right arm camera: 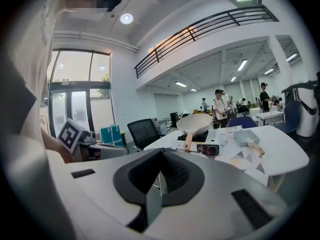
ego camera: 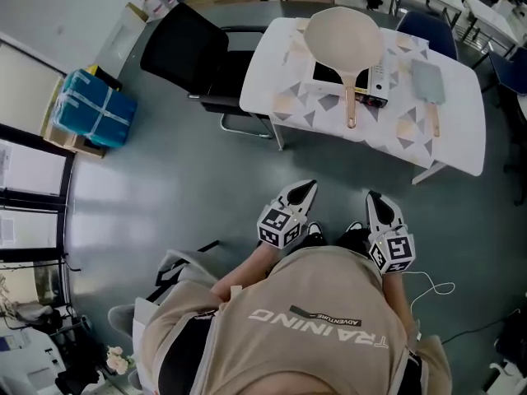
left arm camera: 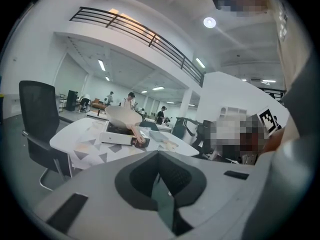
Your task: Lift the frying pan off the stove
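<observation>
A cream frying pan (ego camera: 343,36) with a wooden handle sits on a portable stove (ego camera: 360,76) on the white table (ego camera: 461,130). It also shows far off in the left gripper view as the pan (left arm camera: 121,116) and in the right gripper view as the pan (right arm camera: 194,122). Both grippers are held low near the person's waist, well short of the table. My left gripper (ego camera: 305,191) is shut with nothing in it. My right gripper (ego camera: 375,198) is shut and empty too.
A black office chair (ego camera: 194,52) stands at the table's left end. A grey spatula (ego camera: 429,85) lies on the table right of the stove. Blue boxes (ego camera: 92,109) sit by the wall at left. A white cable (ego camera: 432,289) lies on the floor. Other people stand far back.
</observation>
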{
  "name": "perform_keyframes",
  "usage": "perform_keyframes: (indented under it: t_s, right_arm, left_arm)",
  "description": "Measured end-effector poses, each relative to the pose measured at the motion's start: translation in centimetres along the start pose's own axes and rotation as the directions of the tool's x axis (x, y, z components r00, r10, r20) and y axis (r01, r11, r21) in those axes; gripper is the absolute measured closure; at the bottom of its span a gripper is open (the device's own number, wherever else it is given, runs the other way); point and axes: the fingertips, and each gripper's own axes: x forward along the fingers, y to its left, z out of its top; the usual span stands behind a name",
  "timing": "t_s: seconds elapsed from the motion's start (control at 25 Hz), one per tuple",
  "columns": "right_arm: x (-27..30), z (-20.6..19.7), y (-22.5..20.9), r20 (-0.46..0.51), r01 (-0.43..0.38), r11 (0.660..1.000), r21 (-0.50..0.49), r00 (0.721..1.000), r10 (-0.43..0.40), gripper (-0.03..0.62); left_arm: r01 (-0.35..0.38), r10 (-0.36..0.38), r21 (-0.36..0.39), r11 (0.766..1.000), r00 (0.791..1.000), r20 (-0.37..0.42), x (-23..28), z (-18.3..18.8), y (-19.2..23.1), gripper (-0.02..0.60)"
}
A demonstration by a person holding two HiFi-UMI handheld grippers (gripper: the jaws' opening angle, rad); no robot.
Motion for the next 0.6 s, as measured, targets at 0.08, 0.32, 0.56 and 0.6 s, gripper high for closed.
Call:
perform_keyframes:
  t_s: [0.08, 0.32, 0.56, 0.6]
  right_arm:
    - [0.3, 0.1, -0.2, -0.007, -0.008, 1.0, -0.021, 1.0, 0.008, 0.597]
    - [2.2, 0.7, -3.5, 0.013, -0.009, 1.0, -0.013, 1.0, 0.009, 0.597]
    - [5.4, 1.3, -7.6, 0.025, -0.077, 0.997, 0.031, 0.997, 0.076, 0.597]
    - [6.2, 1.8, -8.4, 0.031, -0.093, 0.995, 0.025, 0.995, 0.093, 0.597]
  left_arm:
    - [0.001, -0.001, 0.01, 1.0, 1.0, 0.003, 0.4, 0.6, 0.5, 0.581]
    - [-0.012, 0.012, 0.039, 0.999, 1.0, -0.001, 4.0, 2.3, 1.3, 0.581]
    - [-0.056, 0.058, 0.052, 0.997, 0.998, -0.033, 8.1, 4.1, 1.4, 0.581]
    - [-0.069, 0.071, 0.053, 0.996, 0.997, -0.037, 8.9, 4.5, 1.6, 0.581]
